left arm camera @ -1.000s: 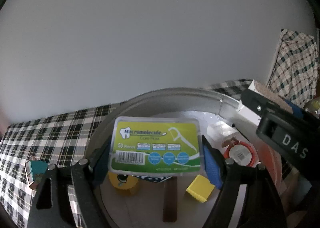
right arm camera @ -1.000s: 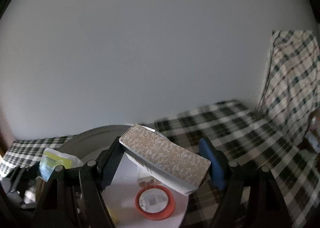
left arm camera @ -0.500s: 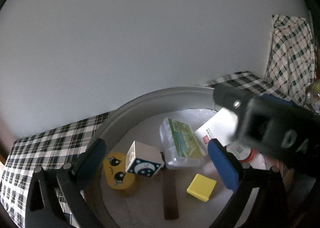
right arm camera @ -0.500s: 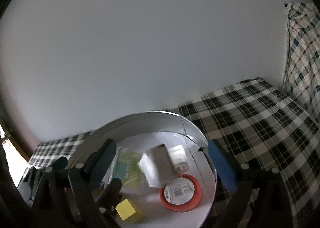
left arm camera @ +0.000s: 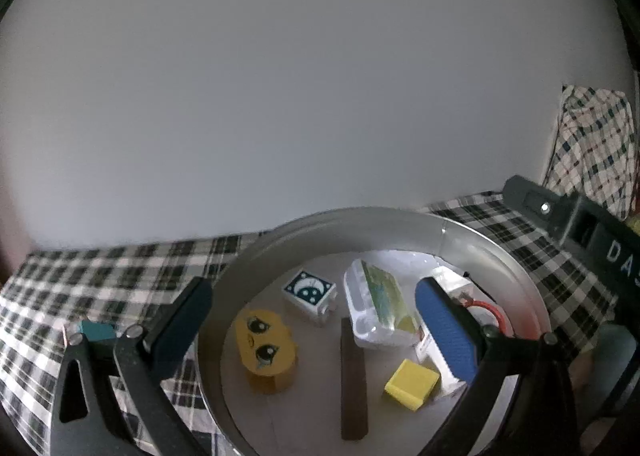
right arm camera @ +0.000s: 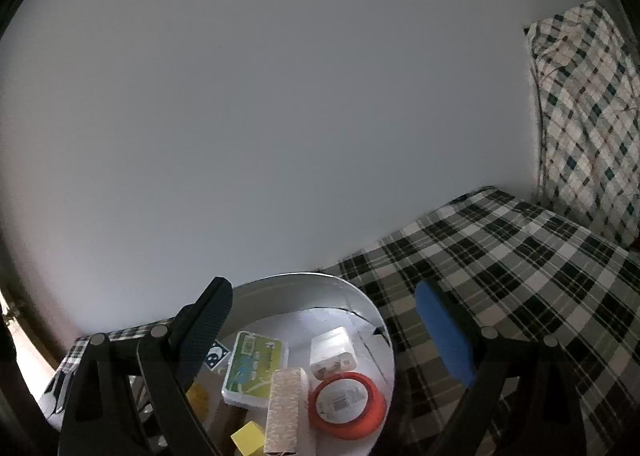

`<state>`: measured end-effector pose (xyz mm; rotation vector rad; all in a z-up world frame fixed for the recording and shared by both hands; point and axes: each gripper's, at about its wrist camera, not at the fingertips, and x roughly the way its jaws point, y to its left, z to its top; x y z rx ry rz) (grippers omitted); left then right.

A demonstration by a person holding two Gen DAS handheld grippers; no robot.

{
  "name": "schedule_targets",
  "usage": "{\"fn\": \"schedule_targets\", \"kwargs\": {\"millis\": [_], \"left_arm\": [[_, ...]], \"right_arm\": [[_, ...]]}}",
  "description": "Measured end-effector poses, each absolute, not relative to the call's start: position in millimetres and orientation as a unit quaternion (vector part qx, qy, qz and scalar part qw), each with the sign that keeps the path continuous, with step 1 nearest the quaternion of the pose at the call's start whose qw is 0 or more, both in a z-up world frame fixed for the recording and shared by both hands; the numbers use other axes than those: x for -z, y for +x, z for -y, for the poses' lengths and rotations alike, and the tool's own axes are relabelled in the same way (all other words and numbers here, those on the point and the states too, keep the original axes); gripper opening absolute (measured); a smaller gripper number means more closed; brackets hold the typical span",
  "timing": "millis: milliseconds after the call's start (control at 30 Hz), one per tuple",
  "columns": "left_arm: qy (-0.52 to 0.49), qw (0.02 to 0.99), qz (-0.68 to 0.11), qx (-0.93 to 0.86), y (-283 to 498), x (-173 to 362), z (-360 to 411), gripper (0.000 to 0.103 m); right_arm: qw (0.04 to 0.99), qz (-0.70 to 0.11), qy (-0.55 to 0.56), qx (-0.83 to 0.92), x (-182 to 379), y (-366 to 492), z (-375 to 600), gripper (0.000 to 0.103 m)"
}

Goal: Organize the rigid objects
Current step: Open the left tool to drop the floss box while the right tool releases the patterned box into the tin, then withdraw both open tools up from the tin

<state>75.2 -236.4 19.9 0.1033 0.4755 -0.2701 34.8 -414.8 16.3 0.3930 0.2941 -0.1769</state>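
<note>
While both hand-held grippers hang released and empty, left hand-held gripper (left arm camera: 316,320), right hand-held gripper (right arm camera: 332,332): round metal tub (left arm camera: 496,252), lower centre of frame, on checked table (left arm camera: 100,276), holding floss case (left arm camera: 380,308), patterned box (right arm camera: 286,412), orange tape roll (right arm camera: 346,404), yellow block (left arm camera: 412,384). Next pick likely teal item (left arm camera: 96,332), lower left; approach squarely, jaws wide.
</note>
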Motion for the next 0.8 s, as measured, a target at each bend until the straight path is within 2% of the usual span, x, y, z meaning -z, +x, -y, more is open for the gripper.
{"fn": "schedule_targets", "kwargs": {"millis": [300,800], "left_arm": [[0.05,0.976,-0.187,0.095,66.7,-14.8,227.0,0.103],[0.07,0.98,-0.156,0.106,47.6,-6.9,230.5,0.103]], "right_arm": [[0.976,-0.057,0.135,0.16,-19.7,12.1,398.7,0.095],[0.982,-0.019,0.05,0.183,-16.7,4.8,372.0,0.095]]}}
